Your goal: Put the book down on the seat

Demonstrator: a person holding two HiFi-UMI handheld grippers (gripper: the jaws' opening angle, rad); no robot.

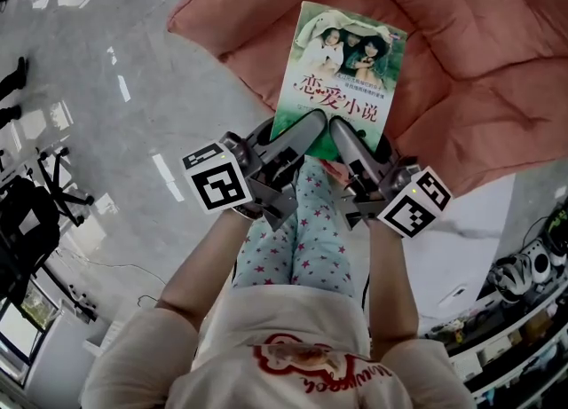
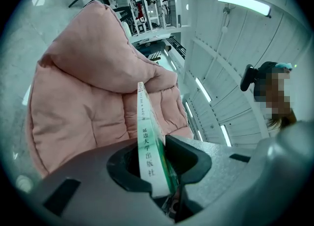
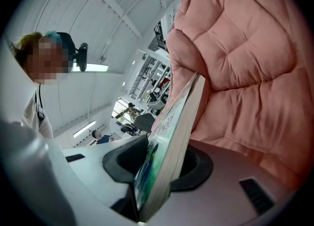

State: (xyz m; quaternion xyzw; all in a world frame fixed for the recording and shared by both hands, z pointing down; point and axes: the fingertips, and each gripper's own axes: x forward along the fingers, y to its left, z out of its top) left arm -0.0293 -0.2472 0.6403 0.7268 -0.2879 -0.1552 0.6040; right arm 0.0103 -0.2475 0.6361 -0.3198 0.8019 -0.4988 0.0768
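Observation:
A paperback book (image 1: 339,74) with a green-and-white cover is held out over the front edge of the pink padded seat (image 1: 479,52). My left gripper (image 1: 302,130) is shut on its near left corner. My right gripper (image 1: 348,137) is shut on its near right corner. In the left gripper view the book's spine (image 2: 146,144) stands edge-on between the jaws, with the pink seat (image 2: 83,97) behind it. In the right gripper view the book (image 3: 169,144) is clamped between the jaws, its cover to the left and the pink seat (image 3: 245,73) to the right.
The person's star-patterned trouser legs (image 1: 302,239) show below the grippers. A grey marbled floor (image 1: 106,88) lies left of the seat. Black stands (image 1: 35,194) are at the far left, shelves with gear (image 1: 524,283) at the lower right.

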